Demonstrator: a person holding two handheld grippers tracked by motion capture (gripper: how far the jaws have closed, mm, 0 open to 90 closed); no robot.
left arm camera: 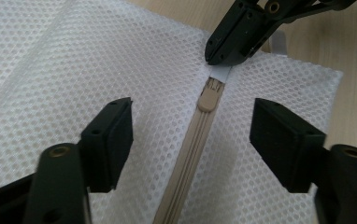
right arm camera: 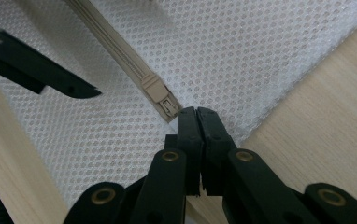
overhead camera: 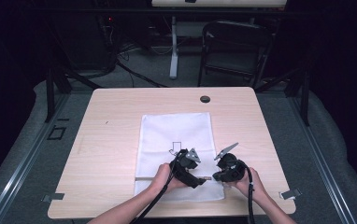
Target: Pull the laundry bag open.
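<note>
Looks like a lab/recording rig: dark curtained surround, wood counter (overhead camera: 120, 116) on grey floor mat, cables (overhead camera: 134, 74), folding chair (overhead camera: 235, 46), equipment stand leg (overhead camera: 173, 46) behind.

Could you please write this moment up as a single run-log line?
scene: white mesh bag flat on table | right claw: shut on the bag's end tab beside zipper slider | left claw: open, astride zipper

Light falls from overhead onto the counter (overhead camera: 120, 121), which is bright and even, while the room around it sinks into near black with a purple cast. In the high view the picture is soft and slightly grainy, with only short, faint shadows. Both gripper views are evenly lit, the mesh bag (left arm camera: 120, 60) sharp but the nearest black jaws blurred and featureless.
</note>
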